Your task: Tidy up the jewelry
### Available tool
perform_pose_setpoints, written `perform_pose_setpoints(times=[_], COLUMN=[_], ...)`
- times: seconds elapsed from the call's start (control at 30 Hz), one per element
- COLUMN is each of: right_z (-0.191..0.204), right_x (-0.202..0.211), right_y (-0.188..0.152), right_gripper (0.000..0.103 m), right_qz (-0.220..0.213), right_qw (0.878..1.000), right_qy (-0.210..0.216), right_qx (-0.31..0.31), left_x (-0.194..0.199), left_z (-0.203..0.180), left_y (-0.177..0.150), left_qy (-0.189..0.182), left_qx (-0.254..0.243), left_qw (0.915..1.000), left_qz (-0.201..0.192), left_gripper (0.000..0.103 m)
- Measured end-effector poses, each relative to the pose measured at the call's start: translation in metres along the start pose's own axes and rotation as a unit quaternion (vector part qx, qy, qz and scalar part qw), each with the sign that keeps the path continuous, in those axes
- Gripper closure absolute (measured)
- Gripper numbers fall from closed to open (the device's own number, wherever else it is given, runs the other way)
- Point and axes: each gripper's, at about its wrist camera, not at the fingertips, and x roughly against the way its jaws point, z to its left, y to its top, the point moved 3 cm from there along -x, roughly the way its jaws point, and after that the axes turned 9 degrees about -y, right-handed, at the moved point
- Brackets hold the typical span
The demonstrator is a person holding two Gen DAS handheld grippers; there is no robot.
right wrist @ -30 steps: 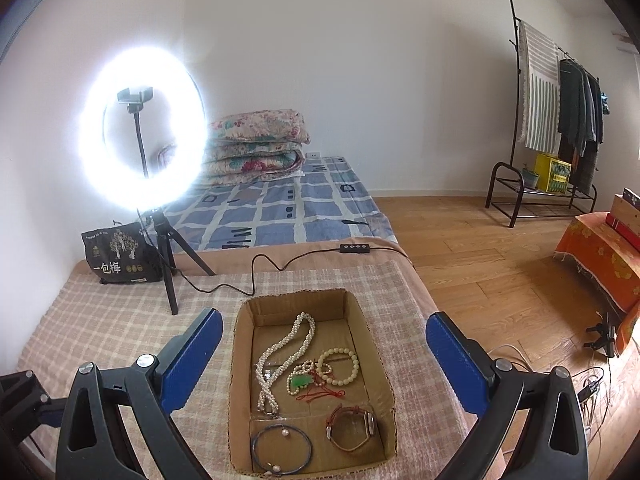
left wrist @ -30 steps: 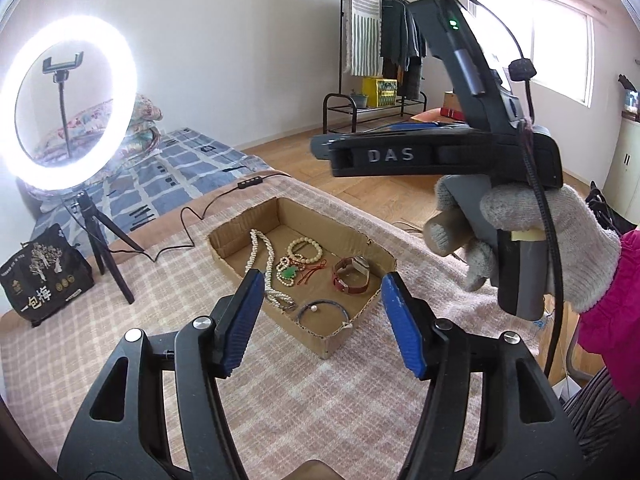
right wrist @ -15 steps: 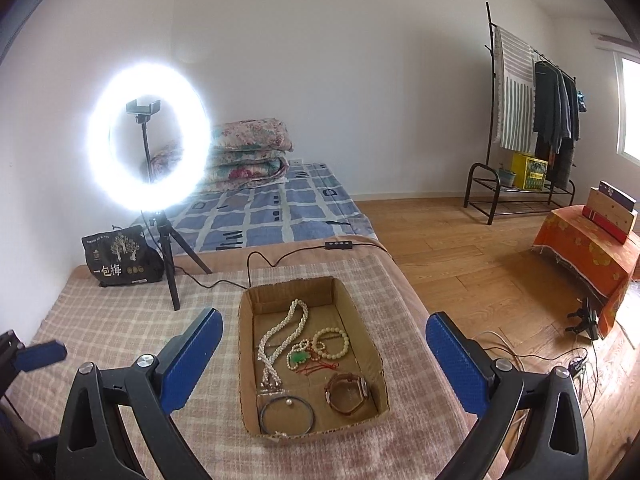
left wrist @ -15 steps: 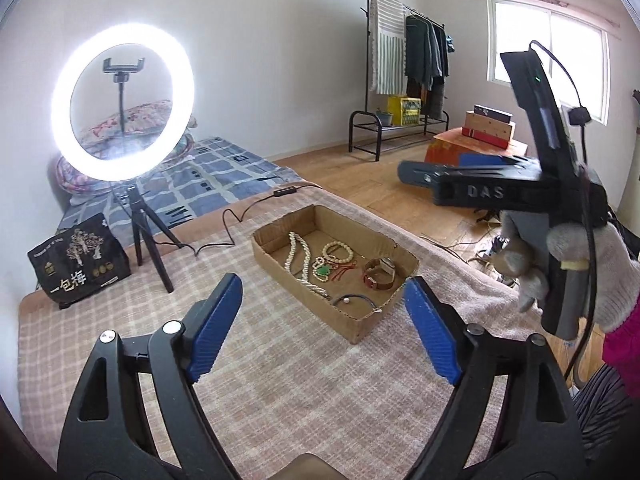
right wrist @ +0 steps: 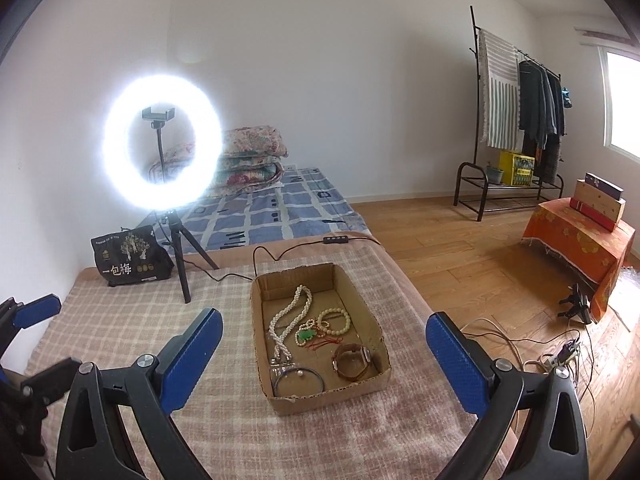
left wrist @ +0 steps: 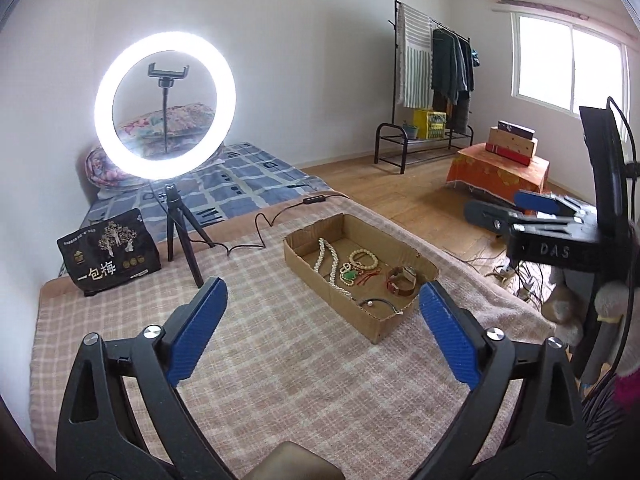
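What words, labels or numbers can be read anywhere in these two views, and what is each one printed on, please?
"DAS": raised letters on the body of the right gripper, seen from the left wrist.
"一包梅": white characters on the black bag beside the ring light tripod.
Smaller print and emblems on that bag: too small to read.
The boxes on the orange-covered stand: nothing legible.

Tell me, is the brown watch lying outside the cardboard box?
No, the brown watch lies inside the cardboard box, near its front right corner beside the dark bangle.
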Motion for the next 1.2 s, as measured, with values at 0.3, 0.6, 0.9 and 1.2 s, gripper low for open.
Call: perform_pose_setpoints(times=[0.3,0.6,0.9,1.2], right_z=[0.011,0.02,0.024,0.025], right_x=[0.014,0.007,0.001,-0.002], right_y=[-0.009,-0.016,-0.016,-0.017], right_gripper=[0.0,0.0,0.0,0.0], right_qz=[-0.021,-0.014,-0.012,-0.009], right_qw=[1.0,1.0,1.0,1.0], right_qy=[0.001,0.01,0.01,0.008], right_qx=[0.011,0.022,0.023,0.024], left_x=[0.004,0.005,0.006,0.002], left_z=[0.007,0.006,0.007,0.008], left_y=[0.004,0.004,0.003,0.0], left_qy=[0.017,0.028,0.034,0.036], left_qx=[0.022,0.018,0.016,0.011], left_qw=[0.9996,0.9994,0.9993,0.9993], left_qz=[-0.004,-0.005,-0.005,0.0], left_gripper=[0.0,0.0,0.0,0.0])
